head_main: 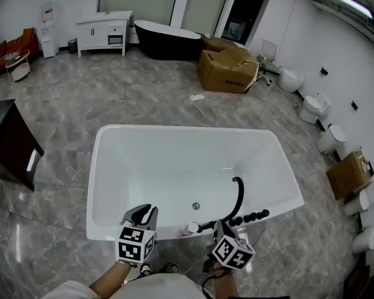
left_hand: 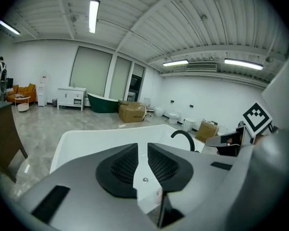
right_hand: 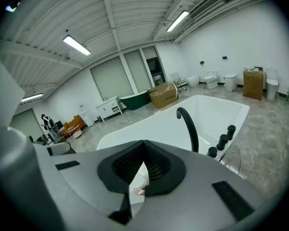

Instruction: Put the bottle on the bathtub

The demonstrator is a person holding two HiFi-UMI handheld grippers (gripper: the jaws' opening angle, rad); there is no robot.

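a large white rectangular bathtub [head_main: 187, 128] fills the middle of the grey marbled floor [head_main: 68, 104], its smooth basin open to the head view. against the far wall stands a black oval freestanding bathtub [head_main: 168, 41], whose inside cannot be seen from here. right of it sits a big brown cardboard box [head_main: 227, 70] with loose flaps; its contents cannot be made out. a white vanity cabinet [head_main: 104, 31] stands left of the black tub, and a smaller brown cardboard box [head_main: 349, 174] rests by the right wall among a row of white toilets [head_main: 311, 106]. at the near edge of the white tub the person holds both tools above the rim. the left gripper [head_main: 142, 210] has its jaws nearly closed, with a narrow slit between the pads and nothing in it. the right gripper [head_main: 219, 225] has its jaws closed tip to tip, gripping nothing. a black curved faucet spout [head_main: 239, 195] arches over the basin from the near right rim, with a row of black round knobs [head_main: 249, 217] beside it. the small pale bottle with a pinkish part [head_main: 191, 228] sits on the tub's flat near rim, between the two grippers and just left of the black fittings, free of both; it is too small to tell whether it stands upright. a small round metal drain [head_main: 196, 205] lies in the basin floor close to the near wall.
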